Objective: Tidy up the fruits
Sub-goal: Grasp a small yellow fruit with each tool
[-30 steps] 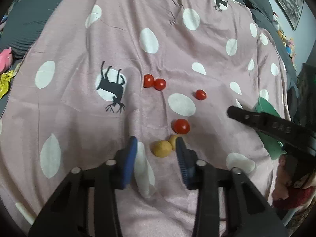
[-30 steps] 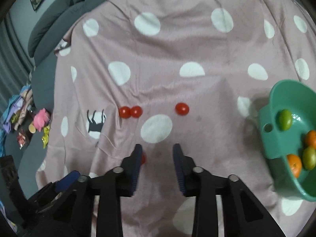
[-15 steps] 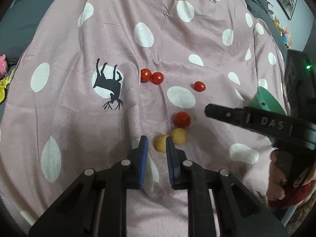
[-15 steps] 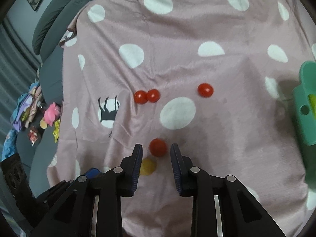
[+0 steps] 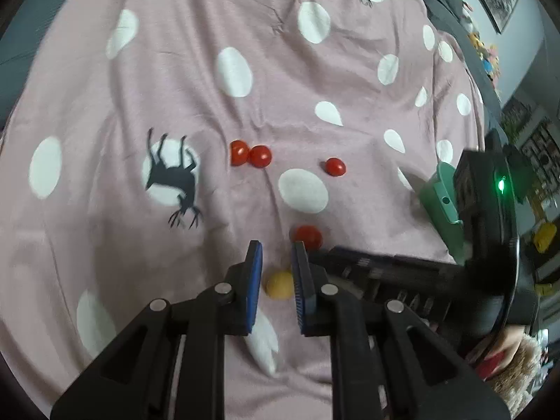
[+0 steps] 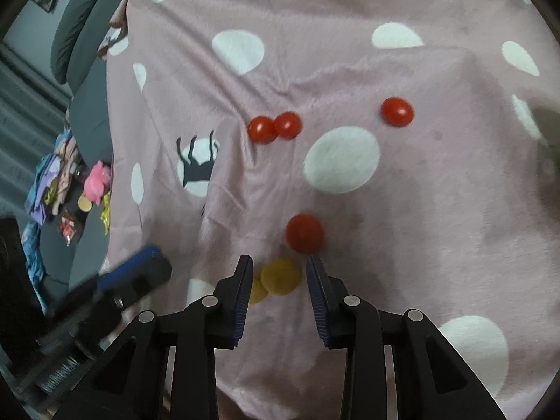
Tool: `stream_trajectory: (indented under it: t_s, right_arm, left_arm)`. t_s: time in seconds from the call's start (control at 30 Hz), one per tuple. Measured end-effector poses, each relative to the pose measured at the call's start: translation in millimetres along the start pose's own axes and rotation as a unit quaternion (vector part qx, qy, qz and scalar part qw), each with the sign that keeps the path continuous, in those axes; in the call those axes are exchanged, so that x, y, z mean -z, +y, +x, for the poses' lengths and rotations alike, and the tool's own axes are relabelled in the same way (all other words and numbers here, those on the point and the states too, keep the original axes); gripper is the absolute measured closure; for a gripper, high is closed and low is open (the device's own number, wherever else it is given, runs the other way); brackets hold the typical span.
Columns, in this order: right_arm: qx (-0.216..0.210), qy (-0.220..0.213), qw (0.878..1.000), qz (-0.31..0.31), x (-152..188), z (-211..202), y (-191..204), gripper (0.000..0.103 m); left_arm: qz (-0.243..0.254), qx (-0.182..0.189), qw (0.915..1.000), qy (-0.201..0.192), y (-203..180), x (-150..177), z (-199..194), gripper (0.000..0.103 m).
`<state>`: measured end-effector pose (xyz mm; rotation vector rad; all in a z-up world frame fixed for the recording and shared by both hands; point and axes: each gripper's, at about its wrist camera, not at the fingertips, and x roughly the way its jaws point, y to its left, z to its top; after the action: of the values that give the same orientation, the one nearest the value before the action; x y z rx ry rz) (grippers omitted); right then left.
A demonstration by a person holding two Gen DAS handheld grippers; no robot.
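Two yellow fruits (image 6: 280, 276) lie side by side on the pink dotted cloth (image 6: 350, 52). A red tomato (image 6: 303, 233) sits just beyond them. My right gripper (image 6: 280, 262) hangs low over the nearer yellow fruit, its jaws opening and the fruit between them, pads not touching it. My left gripper (image 5: 275, 255) is shut on nothing, and one yellow fruit (image 5: 280, 284) shows through its narrow gap. A pair of red tomatoes (image 5: 250, 154) and a single one (image 5: 335, 167) lie farther out. The green bowl (image 5: 441, 199) stands at the right.
The right gripper's black body (image 5: 402, 273) reaches in from the right in the left wrist view, with a hand (image 5: 507, 336) behind it. Grey sofa cushions (image 6: 80, 28) and a heap of small toys and wrappers (image 6: 70, 189) lie off the cloth's left edge.
My left gripper has closed and drawn back from the yellow fruits. My right gripper has come down over them with its jaws widening. The green bowl has left the right wrist view.
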<state>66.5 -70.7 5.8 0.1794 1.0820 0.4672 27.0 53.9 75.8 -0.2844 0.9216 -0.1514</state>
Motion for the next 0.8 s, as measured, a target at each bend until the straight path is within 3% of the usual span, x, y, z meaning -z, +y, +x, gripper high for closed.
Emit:
stream_trajectory:
  t_s: [0.17, 0.43, 0.53, 0.8]
  right_arm:
    - [0.026, 0.019, 0.999, -0.019, 7, 17, 7, 0.068]
    - [0.013, 0.005, 1.0, -0.002, 7, 20, -1, 0.073]
    - [0.021, 0.007, 1.0, 0.004, 4, 15, -5, 0.073]
    - [0.038, -0.042, 0.998, 0.039, -2, -25, -26, 0.073]
  left_arm:
    - [-0.002, 0.016, 0.9999, 0.001, 2, -2, 13, 0.086]
    - [-0.007, 0.015, 0.9997, 0.015, 3, 0, 22, 0.085]
    - [-0.01, 0.006, 0.9996, 0.024, 5, 6, 25, 0.085]
    - [0.044, -0.006, 0.9977, 0.051, -18, 20, 41, 0.084]
